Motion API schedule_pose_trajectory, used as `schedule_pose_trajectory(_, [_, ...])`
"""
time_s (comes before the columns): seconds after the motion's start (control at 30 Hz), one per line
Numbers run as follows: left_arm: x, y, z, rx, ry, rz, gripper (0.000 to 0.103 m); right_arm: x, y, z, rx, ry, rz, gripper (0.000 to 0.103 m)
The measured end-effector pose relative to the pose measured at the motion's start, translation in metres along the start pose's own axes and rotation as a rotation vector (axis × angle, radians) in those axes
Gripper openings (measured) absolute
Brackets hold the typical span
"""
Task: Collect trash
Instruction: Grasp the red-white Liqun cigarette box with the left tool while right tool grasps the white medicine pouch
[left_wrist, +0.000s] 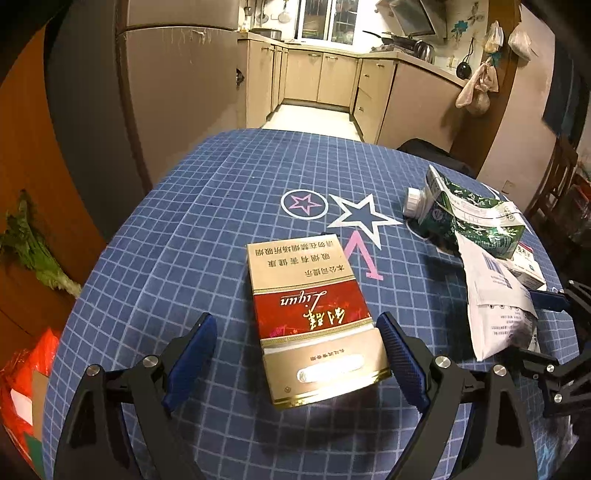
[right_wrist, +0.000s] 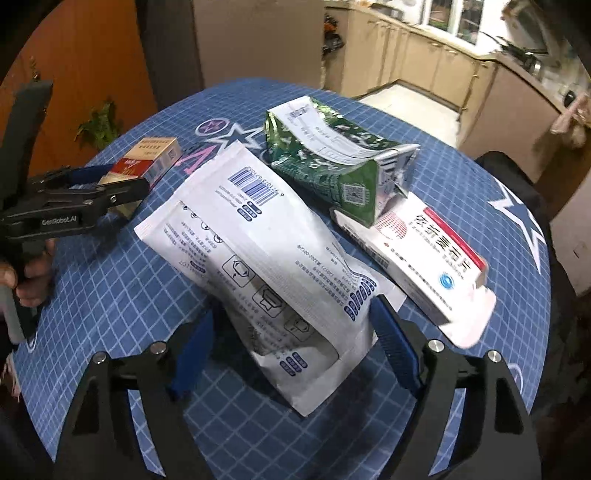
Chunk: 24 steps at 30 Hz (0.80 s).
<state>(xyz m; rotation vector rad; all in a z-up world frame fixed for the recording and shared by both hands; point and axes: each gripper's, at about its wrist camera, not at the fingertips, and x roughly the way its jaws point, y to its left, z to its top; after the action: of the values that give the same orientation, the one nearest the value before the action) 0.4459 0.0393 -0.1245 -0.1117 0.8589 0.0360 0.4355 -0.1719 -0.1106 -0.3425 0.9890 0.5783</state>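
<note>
Left gripper (left_wrist: 295, 354) open astride cigarette pack's (left_wrist: 314, 317) near end, right pad beside its edge, so center before squeezing; right gripper (right_wrist: 291, 350) open around white pouch's (right_wrist: 266, 266) near end, needs a deeper bite.

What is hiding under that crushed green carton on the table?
The crushed green carton leans on one end of a white-and-red medicine box, and the white pouch overlaps its near edge. Whatever lies on the blue checked cloth directly beneath it is covered.

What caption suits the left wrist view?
Open left gripper straddling a red-and-gold cigarette pack on a blue checked tablecloth.
</note>
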Motion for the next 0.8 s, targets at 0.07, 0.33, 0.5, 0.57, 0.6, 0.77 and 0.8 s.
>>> schedule_pose_trajectory(0.07, [0.001, -0.001, 0.0, 0.003, 0.002, 0.001, 0.088, 0.002, -0.002, 0.006, -0.017, 0.017, 0.015, 0.079])
schedule_pose_trajectory(0.33, [0.002, -0.002, 0.002, 0.003, 0.004, -0.001, 0.088, 0.002, 0.013, 0.017, -0.09, -0.005, 0.004, 0.091])
schedule_pose_trajectory(0.5, [0.001, -0.001, 0.001, 0.004, 0.004, 0.0, 0.088, 0.001, 0.04, 0.029, -0.231, -0.026, -0.067, 0.083])
schedule_pose_trajectory(0.57, [0.0, -0.002, 0.002, 0.002, 0.004, -0.002, 0.088, 0.012, 0.033, 0.04, -0.198, 0.018, -0.02, 0.074])
schedule_pose_trajectory(0.6, [0.0, -0.001, 0.002, 0.001, 0.004, -0.002, 0.088, 0.014, 0.029, 0.042, -0.176, 0.025, -0.006, 0.07])
schedule_pose_trajectory(0.77, [0.0, 0.002, 0.001, -0.008, -0.003, 0.0, 0.078, 0.005, 0.015, 0.041, -0.064, -0.022, 0.009, 0.042])
schedule_pose_trajectory(0.8, [-0.001, 0.003, 0.001, -0.012, -0.008, -0.001, 0.074, -0.001, 0.011, 0.036, -0.023, -0.043, 0.023, 0.038])
